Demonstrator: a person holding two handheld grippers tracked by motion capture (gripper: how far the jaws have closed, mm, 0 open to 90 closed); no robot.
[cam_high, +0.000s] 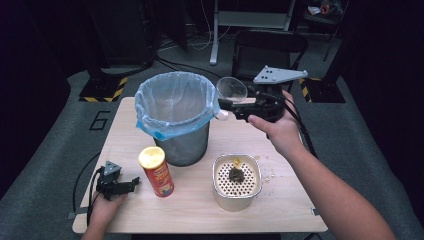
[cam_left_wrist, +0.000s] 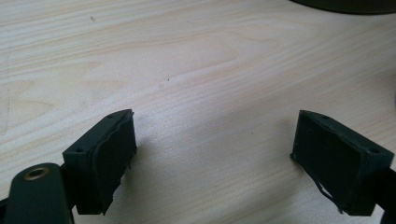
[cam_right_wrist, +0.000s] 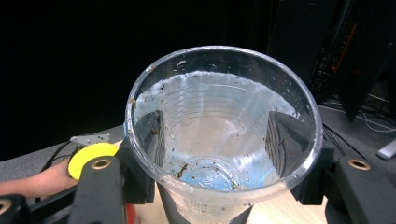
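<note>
My right gripper (cam_high: 227, 109) is shut on a clear plastic cup (cam_high: 231, 90), held in the air just right of the bin's rim. In the right gripper view the cup (cam_right_wrist: 224, 135) stands mouth up between both jaws, with brown specks and a little residue at its bottom. The bin (cam_high: 177, 117) is a grey mesh can lined with a light blue bag, at the table's middle back. My left gripper (cam_high: 131, 184) rests at the table's front left, open with nothing between its pads (cam_left_wrist: 114, 158), bare wood (cam_left_wrist: 210, 93) under it.
A red snack can with a yellow lid (cam_high: 156, 171) stands just right of the left gripper. A white square strainer tub (cam_high: 236, 181) with wet residue on its perforated insert sits front of centre. A black chair (cam_high: 270, 50) stands beyond the table.
</note>
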